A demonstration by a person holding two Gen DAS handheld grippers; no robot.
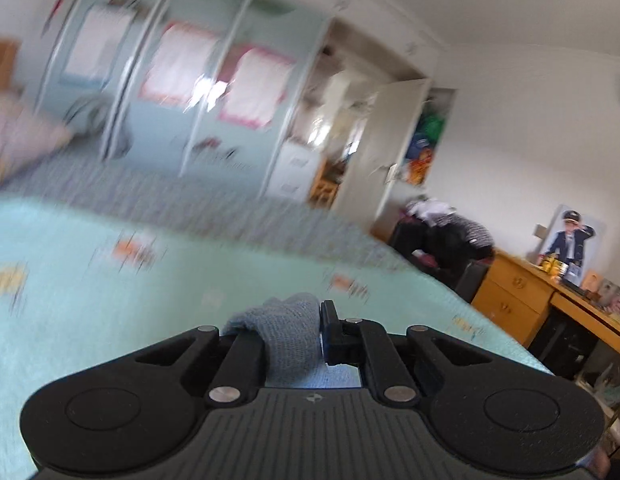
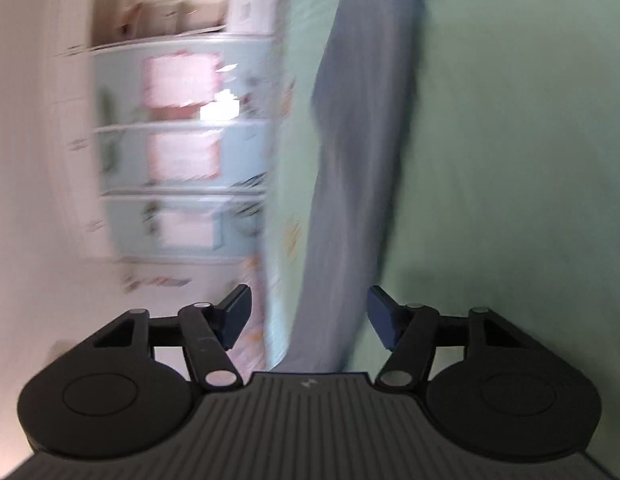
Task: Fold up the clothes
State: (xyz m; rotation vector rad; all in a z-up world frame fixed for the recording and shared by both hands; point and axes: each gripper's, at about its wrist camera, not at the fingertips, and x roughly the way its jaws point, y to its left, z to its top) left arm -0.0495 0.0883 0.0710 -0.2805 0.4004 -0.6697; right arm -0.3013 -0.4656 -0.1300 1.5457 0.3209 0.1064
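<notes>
No readable writing or brand is found in either view; only a small emblem is seen on each gripper body, and both views are blurred.

A bed point(image 1: 110, 300) covered by a pale green bedspread with small orange and yellow motifs is recorded across the left wrist view. A pale blue wardrobe point(image 1: 182, 92) with pink-edged panels stands behind it, and a wooden desk point(image 1: 525, 292) with a portrait of a child in uniform point(image 1: 571, 240) is seen at right.

In the right wrist view, a grey-blue garment point(image 2: 357, 152) is laid on the bedspread as a long strip, its long axis running away from the camera, with the near end between the fingers.

The left gripper point(image 1: 294, 332) is clenched on a bunched fold of grey-blue knit cloth point(image 1: 290, 336), which is held just above the bedspread.

The right gripper point(image 2: 310, 316) is released, its jaws set wide apart with the garment strip passing between them; contact cannot be determined.
</notes>
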